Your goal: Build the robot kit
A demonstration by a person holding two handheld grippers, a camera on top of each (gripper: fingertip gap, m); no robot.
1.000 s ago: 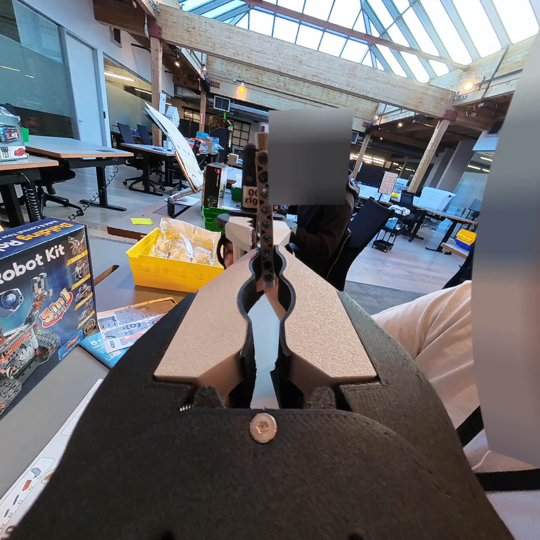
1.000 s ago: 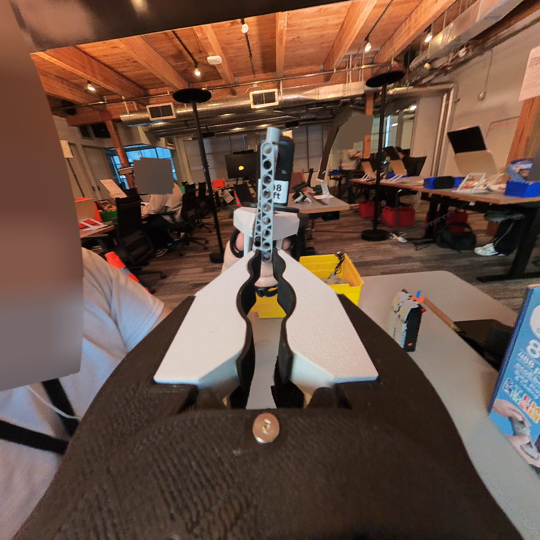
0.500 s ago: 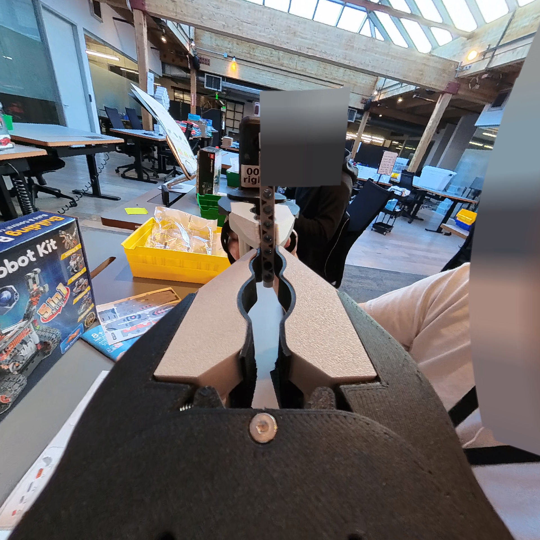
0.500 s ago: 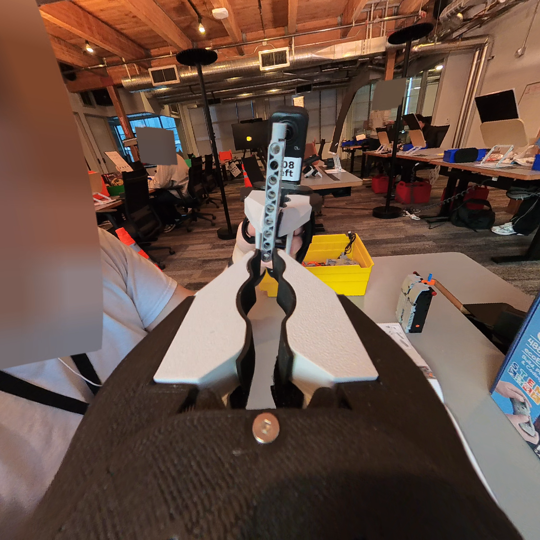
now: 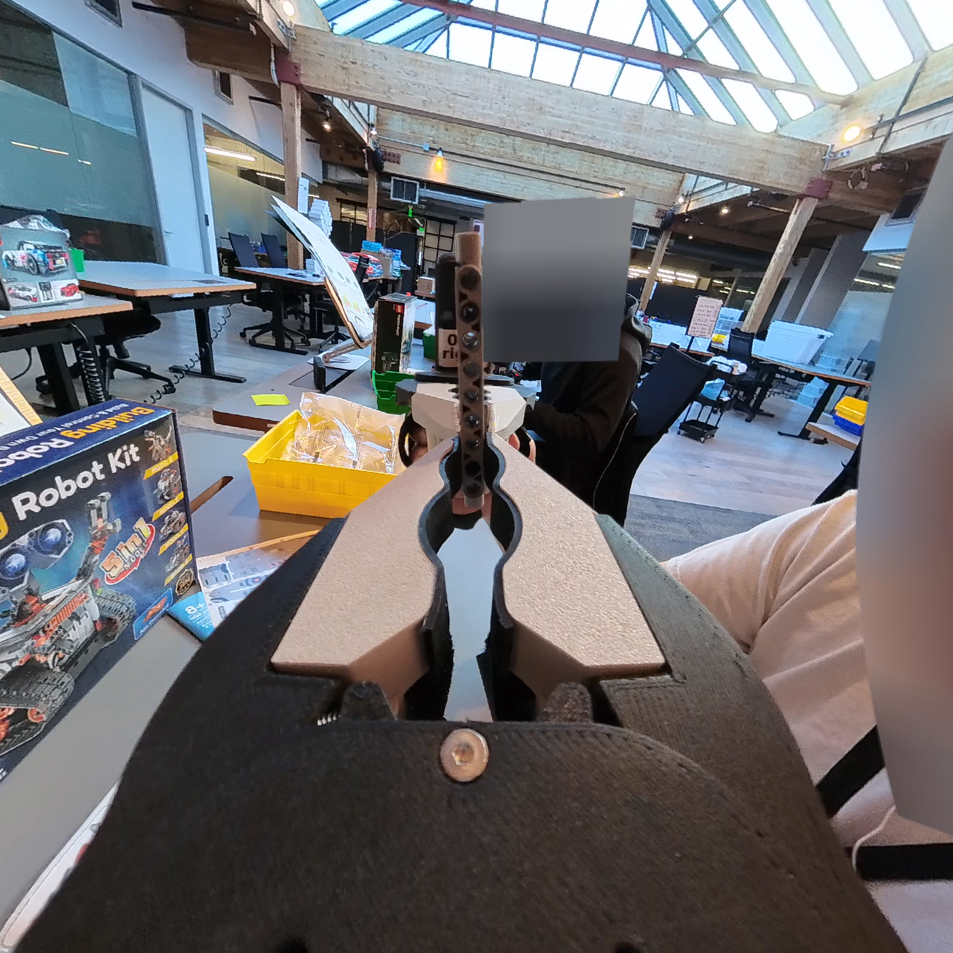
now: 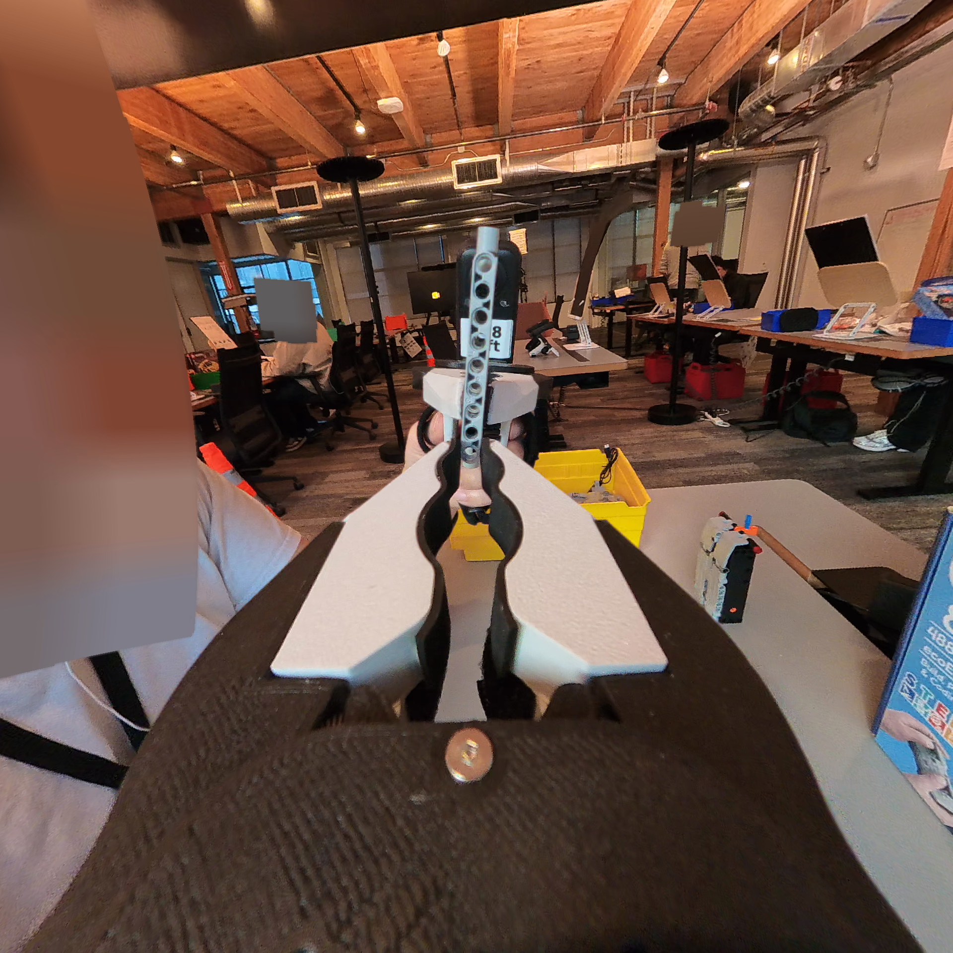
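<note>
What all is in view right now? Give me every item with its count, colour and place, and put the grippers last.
perforated beam: one, grey with a row of holes, upright between both grippers' tips.
yellow bin: one, on the table beyond the left gripper, holding clear bags.
kit box: one, dark blue, standing at the left of the left wrist view.
leaflets: a few, printed, flat between kit box and gripper.
second yellow bin: one, at the table edge in the right wrist view.
small block: one, grey and black with orange bits, standing on the table.
blue box: one, at the right edge.
left gripper: shut on the beam.
right gripper: shut on the beam.
</note>
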